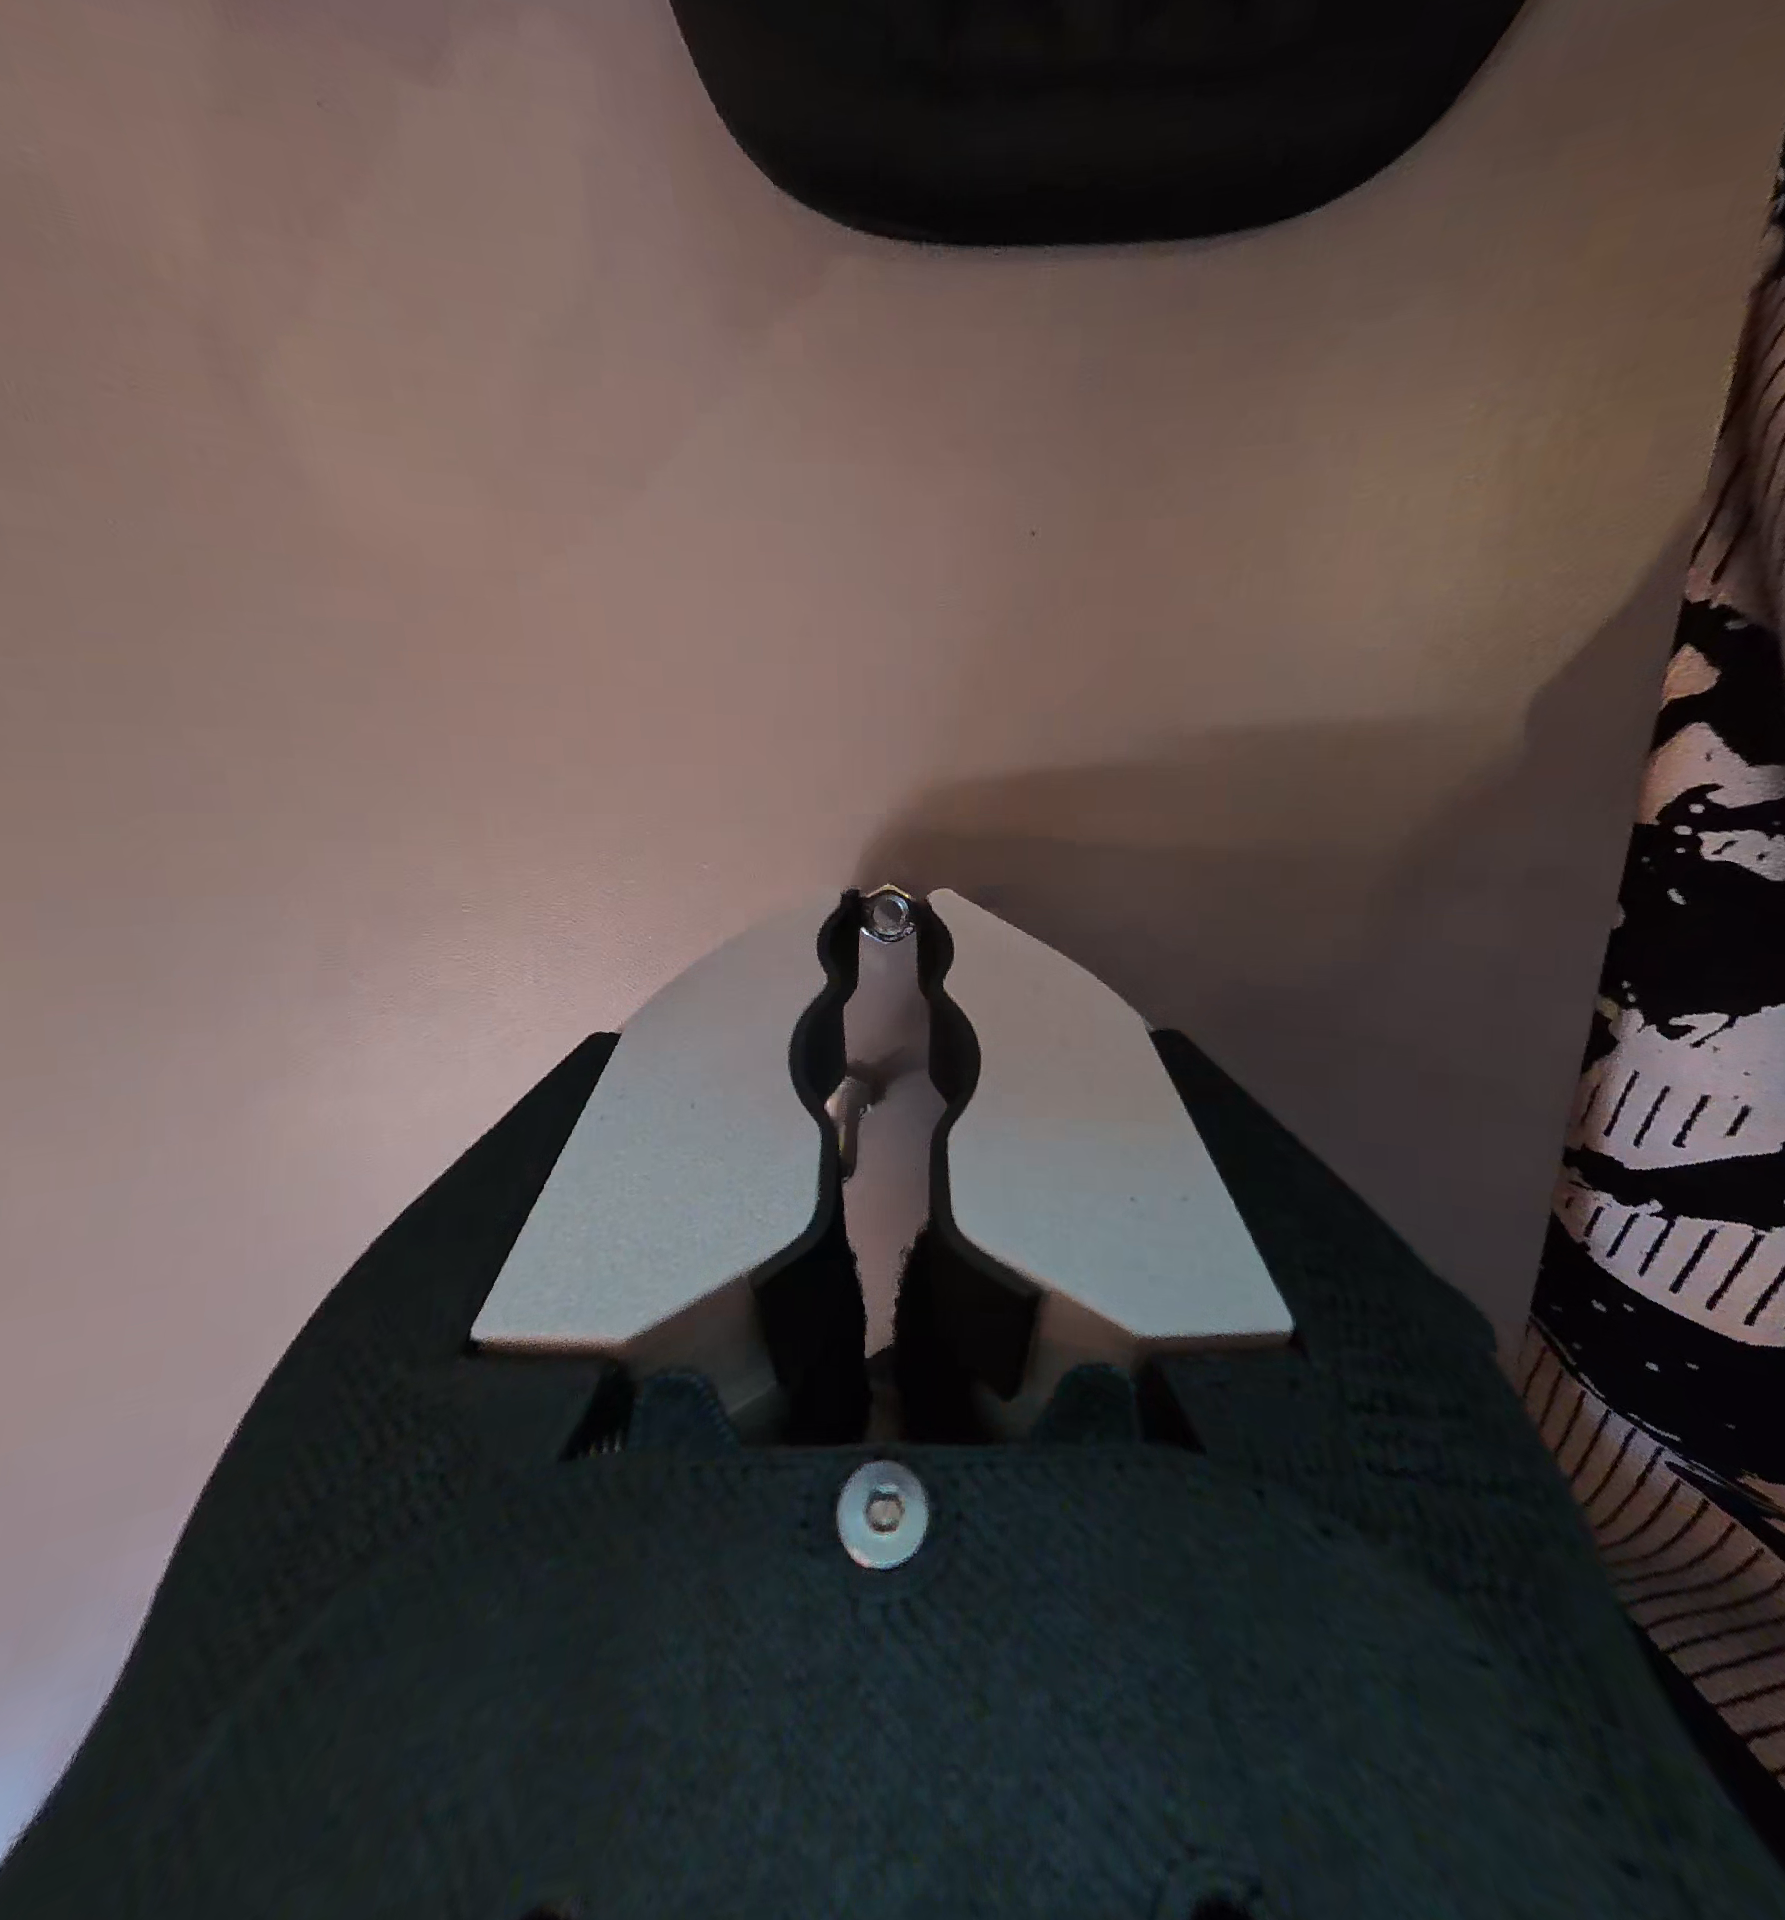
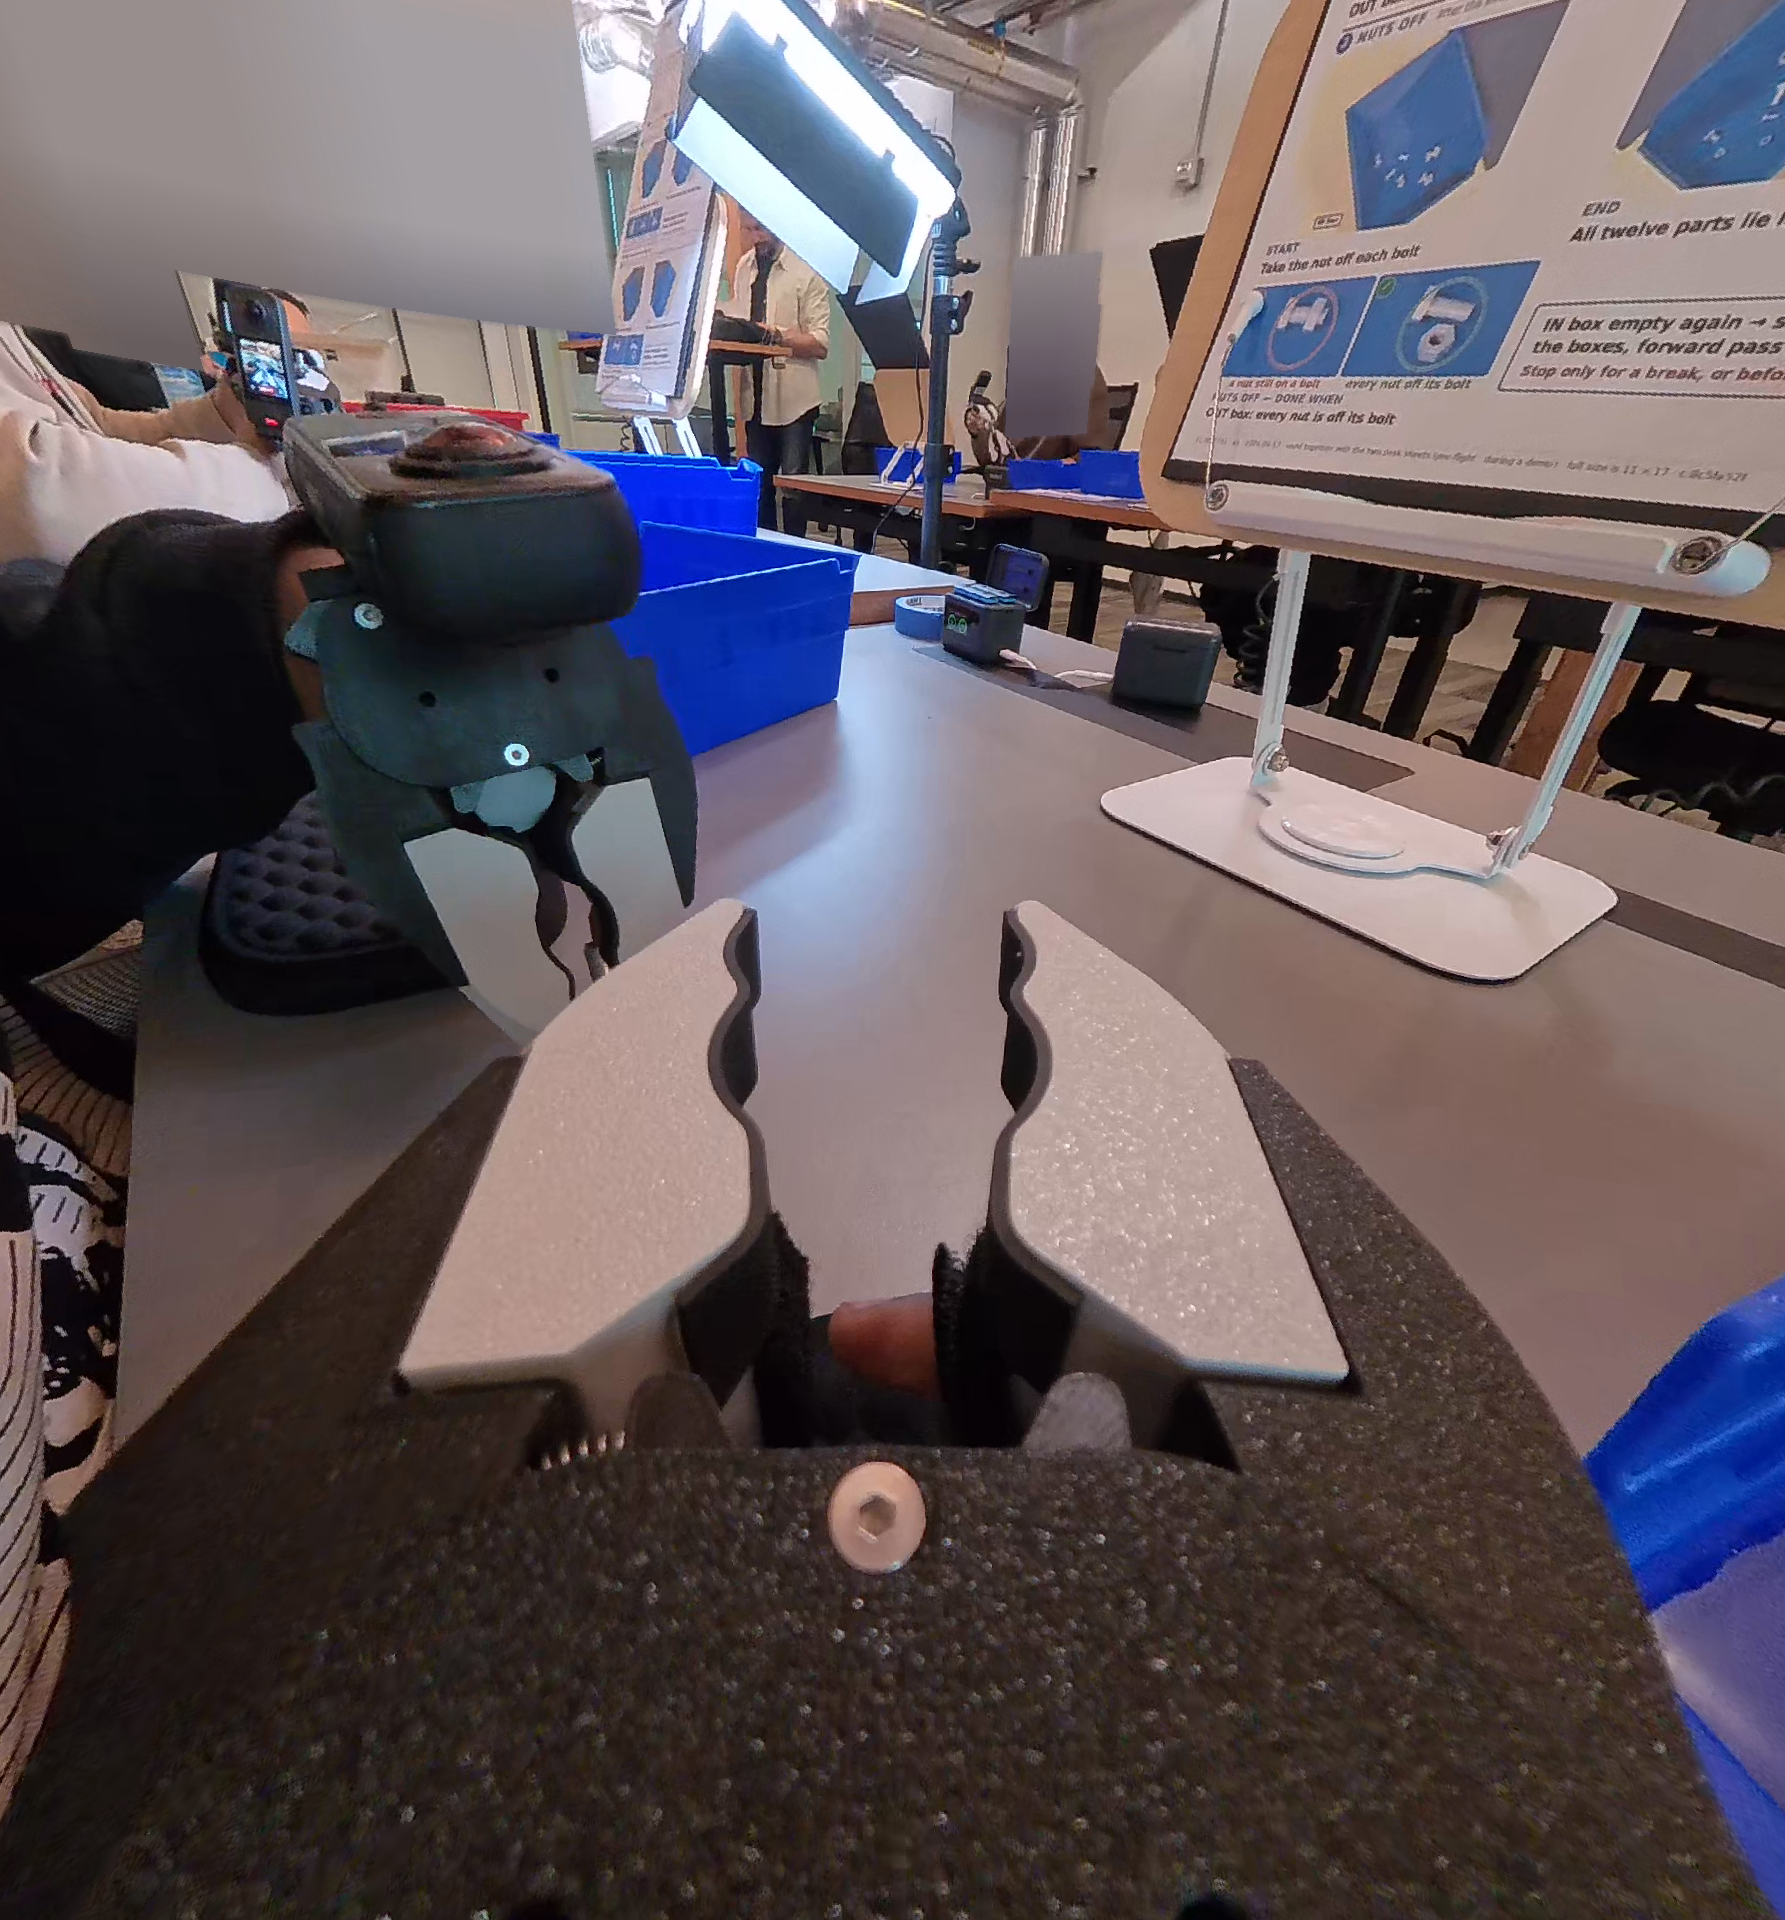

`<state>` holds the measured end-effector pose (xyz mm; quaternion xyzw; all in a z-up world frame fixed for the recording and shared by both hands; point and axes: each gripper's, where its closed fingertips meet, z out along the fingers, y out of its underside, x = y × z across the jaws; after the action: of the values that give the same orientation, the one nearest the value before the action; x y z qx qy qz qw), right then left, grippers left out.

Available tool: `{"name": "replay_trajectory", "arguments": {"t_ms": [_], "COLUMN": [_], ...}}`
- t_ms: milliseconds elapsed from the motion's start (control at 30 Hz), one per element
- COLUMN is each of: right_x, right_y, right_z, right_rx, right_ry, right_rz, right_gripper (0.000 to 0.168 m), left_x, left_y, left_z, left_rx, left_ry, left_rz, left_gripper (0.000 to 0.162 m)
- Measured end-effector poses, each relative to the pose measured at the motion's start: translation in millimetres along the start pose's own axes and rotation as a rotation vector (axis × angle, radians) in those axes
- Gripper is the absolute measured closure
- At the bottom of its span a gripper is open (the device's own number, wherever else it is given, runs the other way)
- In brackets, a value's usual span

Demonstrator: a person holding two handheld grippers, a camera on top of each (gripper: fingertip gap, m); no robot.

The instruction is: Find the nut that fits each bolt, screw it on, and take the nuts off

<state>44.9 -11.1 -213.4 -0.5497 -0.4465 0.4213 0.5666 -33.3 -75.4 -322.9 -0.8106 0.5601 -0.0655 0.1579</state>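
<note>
The right gripper (image 2: pixel 877 971) hovers above the grey table (image 2: pixel 971 831), its fingers spread and holding nothing. Just beyond to its left, the left gripper (image 1: pixel 888 914) points down at the table, pinching a small silver nut (image 1: pixel 886 916) at its fingertips. Farther back on the table sits a blue bin (image 2: pixel 753 634).

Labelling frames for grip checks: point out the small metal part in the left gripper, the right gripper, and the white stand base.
small metal part (image 1: pixel 889 918), left wrist view, its round end.
right gripper (image 2: pixel 880 940), right wrist view, between fingertips.
white stand base (image 2: pixel 1439 914), right wrist view, flat plate.
</note>
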Motion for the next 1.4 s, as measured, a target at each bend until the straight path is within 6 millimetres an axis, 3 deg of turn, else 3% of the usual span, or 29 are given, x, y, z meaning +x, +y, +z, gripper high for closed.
{"name": "replay_trajectory", "arguments": {"t_ms": [333, 500, 633, 733, 867, 933, 1100, 1233, 1400], "right_x": [0, 0, -3, -11, -34, -49, -89, -100, -103], "right_y": [1, 2, 5, 11, 23, 28, 47, 64, 77], "right_z": [1, 1, 4, 12, 29, 42, 76, 96, 106], "right_rx": [-0.007, -0.015, -0.047, -0.119, -0.242, -0.295, -0.442, -0.523, -0.57], "right_ry": [-0.001, -0.003, -0.014, -0.055, -0.148, -0.211, -0.361, -0.389, -0.403], "right_rz": [-0.003, 0.0, -0.007, -0.037, -0.053, -0.034, -0.029, -0.027, -0.018], "right_gripper": [0.124, 0.124, 0.123, 0.124, 0.128, 0.131, 0.138, 0.14, 0.149], "left_x": [1, -6, -19, -28, -23, -18, -10, -9, -6], "left_y": [2, -1, -8, -14, -8, -1, 6, 6, 7], "left_z": [-3, -20, -52, -88, -126, -130, -127, -127, -126], "left_rx": [0.018, 0.117, 0.4, 0.751, 1.131, 1.208, 1.242, 1.247, 1.251], "left_ry": [0.004, -0.037, -0.079, -0.099, -0.065, -0.07, -0.074, -0.061, -0.058], "left_rz": [-0.013, -0.05, -0.144, -0.216, -0.287, -0.285, -0.247, -0.242, -0.227], "left_gripper": [0.144, 0.141, 0.14, 0.137, 0.121, 0.111, 0.106, 0.106, 0.106]}}
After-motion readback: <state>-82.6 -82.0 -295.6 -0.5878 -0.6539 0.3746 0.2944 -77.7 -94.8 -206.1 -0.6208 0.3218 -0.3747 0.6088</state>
